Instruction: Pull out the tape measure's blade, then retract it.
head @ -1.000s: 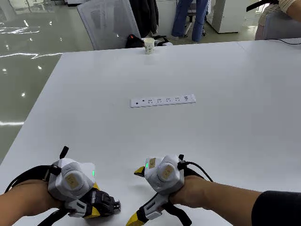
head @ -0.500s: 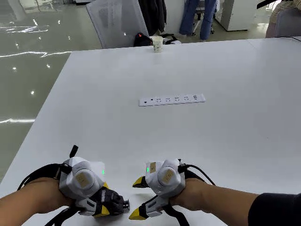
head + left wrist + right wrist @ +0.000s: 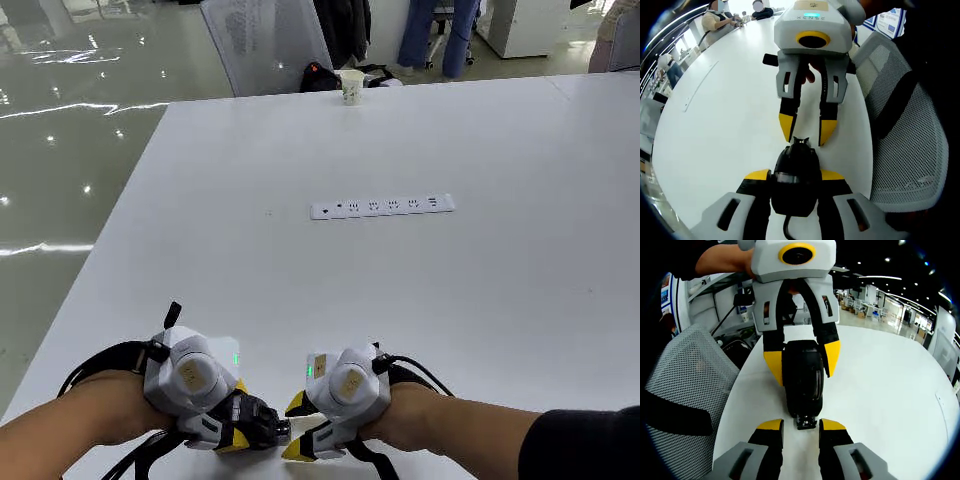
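Note:
A black tape measure [image 3: 796,175] sits between my left gripper's [image 3: 795,176] yellow-tipped jaws, which are shut on its case. In the head view the left gripper [image 3: 245,428] holds it near the table's front edge, pointing right. My right gripper [image 3: 801,426] faces it head-on, open, with its fingertips [image 3: 771,426] on either side of the small blade hook [image 3: 806,421] at the case's mouth. The right gripper view also has the tape measure's case [image 3: 802,377] standing upright in front of the hook. In the head view the right gripper [image 3: 296,428] nearly meets the left one.
A white power strip [image 3: 382,206] lies mid-table and a paper cup [image 3: 351,86] stands at the far edge. The white table [image 3: 480,280] stretches wide ahead. A mesh chair [image 3: 900,130] is behind the grippers, and people stand beyond the table.
The two grippers have drawn together; the right gripper's open jaws now sit around the tape measure's hook. The head camera has shifted left.

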A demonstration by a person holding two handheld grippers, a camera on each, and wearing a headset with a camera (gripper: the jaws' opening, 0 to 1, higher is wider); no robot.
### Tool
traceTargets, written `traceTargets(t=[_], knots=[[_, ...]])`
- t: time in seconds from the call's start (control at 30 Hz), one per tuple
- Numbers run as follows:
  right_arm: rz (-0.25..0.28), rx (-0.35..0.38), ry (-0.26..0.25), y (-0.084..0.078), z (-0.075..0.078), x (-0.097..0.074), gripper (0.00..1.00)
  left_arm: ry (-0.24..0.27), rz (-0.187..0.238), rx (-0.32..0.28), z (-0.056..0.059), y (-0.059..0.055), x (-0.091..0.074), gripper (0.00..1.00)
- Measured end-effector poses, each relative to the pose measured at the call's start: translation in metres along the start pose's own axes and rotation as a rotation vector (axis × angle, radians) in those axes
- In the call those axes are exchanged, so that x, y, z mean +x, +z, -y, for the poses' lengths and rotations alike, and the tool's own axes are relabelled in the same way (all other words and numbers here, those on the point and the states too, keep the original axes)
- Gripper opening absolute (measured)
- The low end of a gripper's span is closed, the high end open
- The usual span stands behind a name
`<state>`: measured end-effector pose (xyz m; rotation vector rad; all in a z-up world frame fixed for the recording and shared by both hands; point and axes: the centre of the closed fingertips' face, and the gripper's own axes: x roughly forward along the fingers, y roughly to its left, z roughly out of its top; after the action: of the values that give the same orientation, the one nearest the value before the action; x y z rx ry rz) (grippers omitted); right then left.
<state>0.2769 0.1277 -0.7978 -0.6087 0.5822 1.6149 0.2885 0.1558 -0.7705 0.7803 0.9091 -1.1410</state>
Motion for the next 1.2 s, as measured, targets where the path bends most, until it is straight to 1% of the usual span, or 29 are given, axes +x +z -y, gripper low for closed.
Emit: traceTargets(t=[0.07,0.1,0.27,0.33,0.47,0.57,0.6,0.67,0.73,0.77,0.9,1.07,1.2], knots=[[0.003,0.006,-0.002,0.000,0.002,-0.001,0.23,0.000,0.001,0.001,0.000,0.000,0.000,0.30],[-0.002,0.001,-0.014,0.000,0.004,0.000,0.22,0.001,0.002,0.000,0.000,0.000,0.000,0.30],[-0.013,-0.012,-0.014,-0.001,0.005,0.003,0.17,-0.001,0.010,-0.003,0.000,0.001,0.000,0.30],[-0.015,-0.020,-0.017,-0.001,0.005,0.004,0.13,-0.002,0.013,-0.003,0.000,0.001,0.000,0.30],[-0.021,-0.023,-0.028,-0.001,0.005,0.007,0.13,-0.005,0.011,0.002,0.000,0.001,0.001,0.30],[-0.048,-0.049,-0.037,-0.003,0.005,0.010,0.13,-0.003,0.017,-0.001,0.000,0.001,0.000,0.30],[-0.053,-0.041,-0.037,-0.003,0.006,0.010,0.13,-0.002,0.021,-0.003,0.000,0.002,0.000,0.30],[-0.061,-0.075,-0.040,-0.003,0.006,0.009,0.12,-0.002,0.027,-0.004,0.000,0.001,0.000,0.30],[-0.058,-0.070,-0.041,-0.003,0.006,0.009,0.12,-0.003,0.029,-0.004,0.000,0.001,0.001,0.30],[-0.054,-0.082,-0.040,-0.003,0.005,0.008,0.12,-0.005,0.029,-0.003,0.000,0.001,0.001,0.30],[-0.040,-0.068,-0.031,-0.003,0.006,0.009,0.11,-0.008,0.029,-0.002,0.000,0.001,0.001,0.30],[-0.039,-0.059,-0.016,-0.005,0.004,0.007,0.10,-0.017,0.029,-0.002,0.002,0.001,0.000,0.30],[-0.042,-0.052,-0.015,-0.005,0.004,0.006,0.10,-0.030,0.008,-0.006,0.002,0.000,0.001,0.30]])
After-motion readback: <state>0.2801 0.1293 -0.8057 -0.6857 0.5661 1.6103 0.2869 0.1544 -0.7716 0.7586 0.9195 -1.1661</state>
